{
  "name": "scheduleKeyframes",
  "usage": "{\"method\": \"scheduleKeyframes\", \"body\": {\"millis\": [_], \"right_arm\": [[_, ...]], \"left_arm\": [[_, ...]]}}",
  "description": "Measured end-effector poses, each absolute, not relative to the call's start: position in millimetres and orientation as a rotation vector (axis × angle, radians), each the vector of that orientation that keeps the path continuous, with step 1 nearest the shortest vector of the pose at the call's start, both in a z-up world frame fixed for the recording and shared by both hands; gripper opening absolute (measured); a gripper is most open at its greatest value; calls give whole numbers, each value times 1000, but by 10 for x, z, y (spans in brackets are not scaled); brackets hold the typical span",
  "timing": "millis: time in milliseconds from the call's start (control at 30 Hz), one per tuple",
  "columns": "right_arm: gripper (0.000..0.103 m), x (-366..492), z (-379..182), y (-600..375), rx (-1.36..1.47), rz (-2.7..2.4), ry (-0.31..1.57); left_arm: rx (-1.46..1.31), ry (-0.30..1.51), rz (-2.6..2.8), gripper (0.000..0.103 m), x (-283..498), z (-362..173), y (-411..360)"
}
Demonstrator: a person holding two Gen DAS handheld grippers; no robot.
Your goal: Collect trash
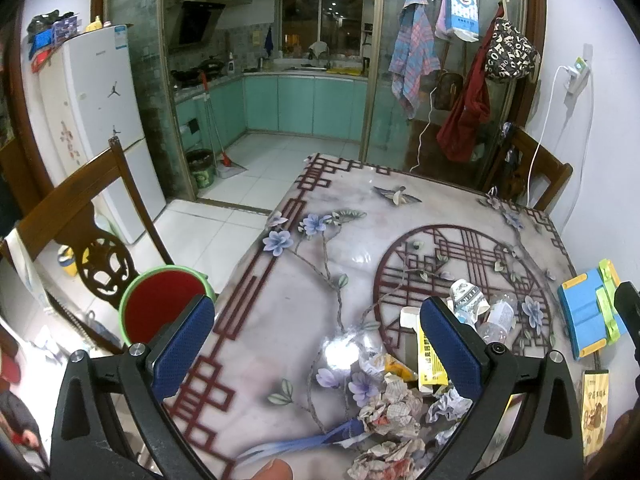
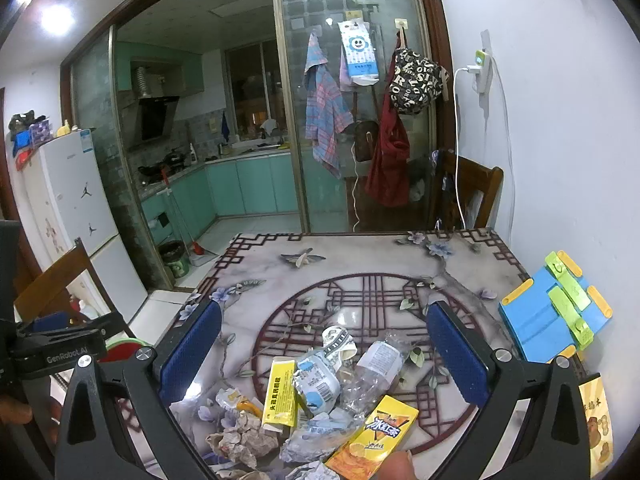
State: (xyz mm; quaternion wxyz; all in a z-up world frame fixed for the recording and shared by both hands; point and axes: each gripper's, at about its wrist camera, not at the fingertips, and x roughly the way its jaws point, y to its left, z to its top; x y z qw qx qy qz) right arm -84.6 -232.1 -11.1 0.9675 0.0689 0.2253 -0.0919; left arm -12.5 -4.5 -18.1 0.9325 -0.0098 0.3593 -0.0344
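A pile of trash lies on the patterned table [image 1: 340, 216] near its front edge. It holds crumpled paper [image 1: 394, 404], a clear plastic bottle [image 2: 380, 364], a yellow carton [image 2: 280, 394], a crushed white and blue wrapper [image 2: 318, 380] and an orange drink box [image 2: 374, 436]. My left gripper [image 1: 316, 344] is open and empty above the table's left edge, left of the pile. My right gripper [image 2: 324, 356] is open and empty, with the pile between and below its blue fingers [image 2: 456, 356]. A green bin with a red liner [image 1: 164, 304] stands beside the table on the left.
A blue and green folded stand [image 2: 556, 312] lies at the table's right edge, next to a yellow booklet [image 2: 598, 424]. A wooden chair [image 1: 80, 216] stands left of the table, another [image 2: 472, 192] at the far side. A fridge [image 1: 96, 128] and the kitchen lie beyond.
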Motion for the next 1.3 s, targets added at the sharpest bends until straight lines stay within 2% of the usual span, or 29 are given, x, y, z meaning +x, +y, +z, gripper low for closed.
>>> {"method": "scheduleKeyframes", "body": {"millis": [1300], "right_arm": [[103,-869,-128,-2410,151,-209,457]], "left_arm": [[-19,726,-82,103,-106,-154,-97]]}}
